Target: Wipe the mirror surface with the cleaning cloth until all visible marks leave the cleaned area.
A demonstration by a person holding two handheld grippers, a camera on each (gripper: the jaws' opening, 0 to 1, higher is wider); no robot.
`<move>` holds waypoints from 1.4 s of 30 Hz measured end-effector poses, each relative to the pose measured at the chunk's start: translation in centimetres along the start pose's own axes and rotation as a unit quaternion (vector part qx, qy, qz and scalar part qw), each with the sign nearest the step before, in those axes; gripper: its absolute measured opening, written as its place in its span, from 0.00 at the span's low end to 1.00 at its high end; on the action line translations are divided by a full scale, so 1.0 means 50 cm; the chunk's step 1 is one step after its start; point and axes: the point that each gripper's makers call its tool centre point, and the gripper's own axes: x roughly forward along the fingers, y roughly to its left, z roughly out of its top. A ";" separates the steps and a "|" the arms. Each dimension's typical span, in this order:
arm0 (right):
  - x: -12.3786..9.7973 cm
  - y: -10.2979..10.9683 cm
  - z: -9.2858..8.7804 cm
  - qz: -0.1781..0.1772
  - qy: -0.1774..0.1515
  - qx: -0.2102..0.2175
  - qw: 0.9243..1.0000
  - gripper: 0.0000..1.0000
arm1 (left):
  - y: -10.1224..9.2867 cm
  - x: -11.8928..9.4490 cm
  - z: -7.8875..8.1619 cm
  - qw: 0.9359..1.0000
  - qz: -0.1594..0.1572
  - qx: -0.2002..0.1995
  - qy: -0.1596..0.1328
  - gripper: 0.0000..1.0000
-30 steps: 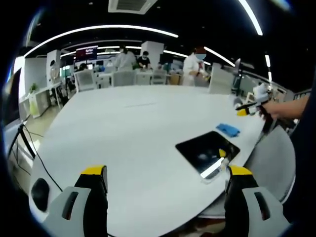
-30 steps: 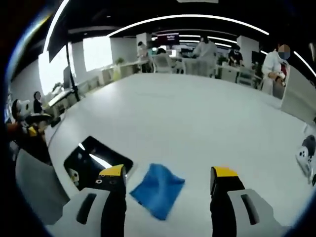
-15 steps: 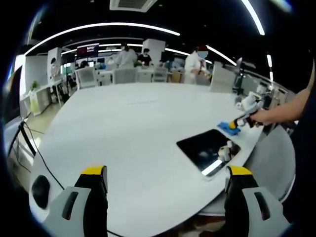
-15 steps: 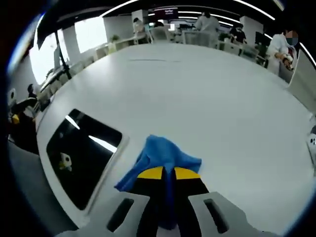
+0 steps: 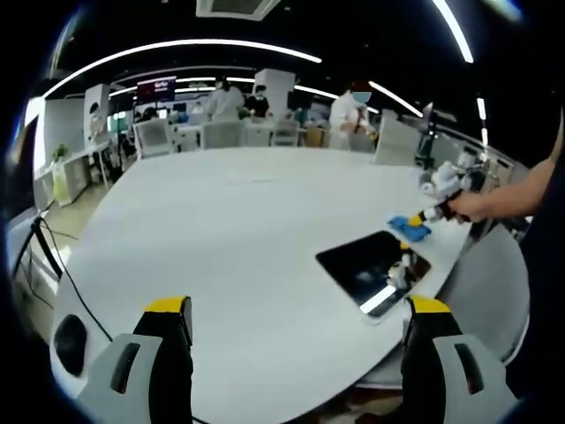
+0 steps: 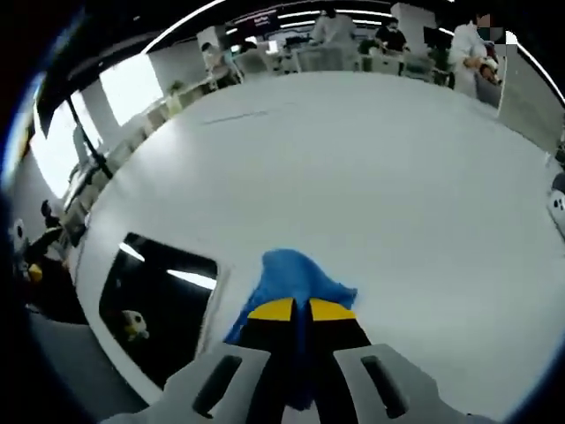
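A dark rectangular mirror point(image 5: 371, 269) with a pale frame lies flat near the right edge of the big white table point(image 5: 229, 238). In the right gripper view the mirror point(image 6: 150, 296) sits to the left of the blue cleaning cloth point(image 6: 296, 278). My right gripper point(image 6: 301, 309) is shut on the cloth, yellow tips pressed together over its near end. In the left gripper view that gripper point(image 5: 422, 218) holds the cloth point(image 5: 409, 227) just beyond the mirror's far corner, a person's hand behind it. My left gripper point(image 5: 296, 309) is open above the near table edge, with nothing between its fingers.
A black cable point(image 5: 53, 265) and a dark round object point(image 5: 69, 334) lie at the table's left edge. A grey chair back point(image 5: 485, 291) stands right of the mirror. Desks, chairs and several people point(image 5: 349, 110) are at the far side of the room.
One second ago my right gripper was open over the cloth; it has since shut on it and lifted it slightly beside the mirror. My left gripper has stayed put.
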 end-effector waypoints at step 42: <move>0.080 0.215 -0.022 0.065 0.068 0.032 0.995 0.00 | 0.025 -0.013 -0.023 1.000 -0.005 0.004 0.022 1.00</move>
